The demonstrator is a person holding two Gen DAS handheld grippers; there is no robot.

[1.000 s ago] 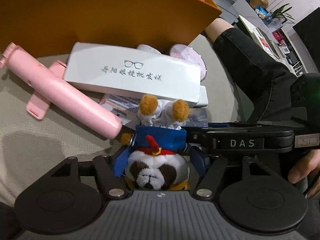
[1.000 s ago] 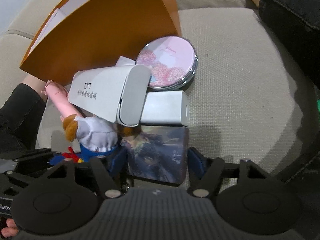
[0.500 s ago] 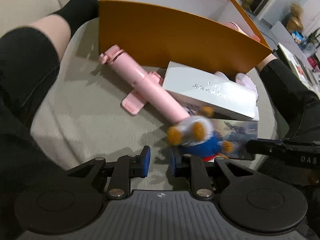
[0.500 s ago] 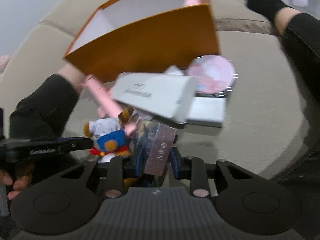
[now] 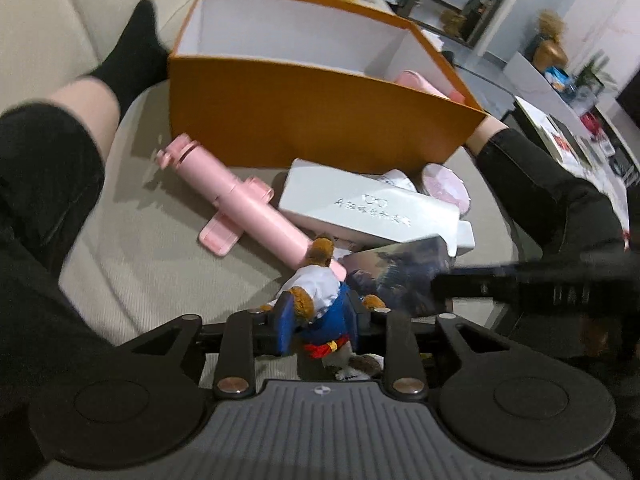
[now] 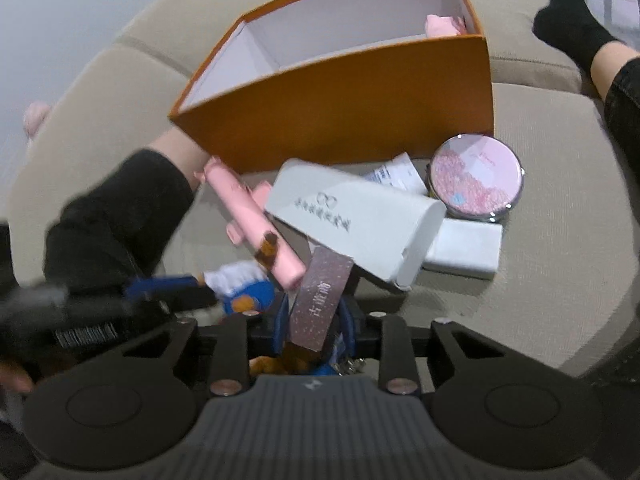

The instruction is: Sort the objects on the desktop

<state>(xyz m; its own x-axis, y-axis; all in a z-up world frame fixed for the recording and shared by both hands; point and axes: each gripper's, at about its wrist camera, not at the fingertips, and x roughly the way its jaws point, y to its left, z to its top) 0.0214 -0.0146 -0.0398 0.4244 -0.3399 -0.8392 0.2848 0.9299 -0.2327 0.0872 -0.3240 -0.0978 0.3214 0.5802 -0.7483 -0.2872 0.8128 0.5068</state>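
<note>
Plush toy (image 5: pixel 320 300) between left jaws.

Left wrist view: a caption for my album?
Left gripper lifts a plush toy before an orange box.

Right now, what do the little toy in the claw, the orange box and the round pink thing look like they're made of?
Toy: soft plush, fuzzy brown paws, cloth outfit.
Orange box: looks like stiff cardboard, matte, thin straight walls, white inside.
Round pink thing: probably a compact mirror, glossy printed lid with a shiny, metal-looking rim.
</note>
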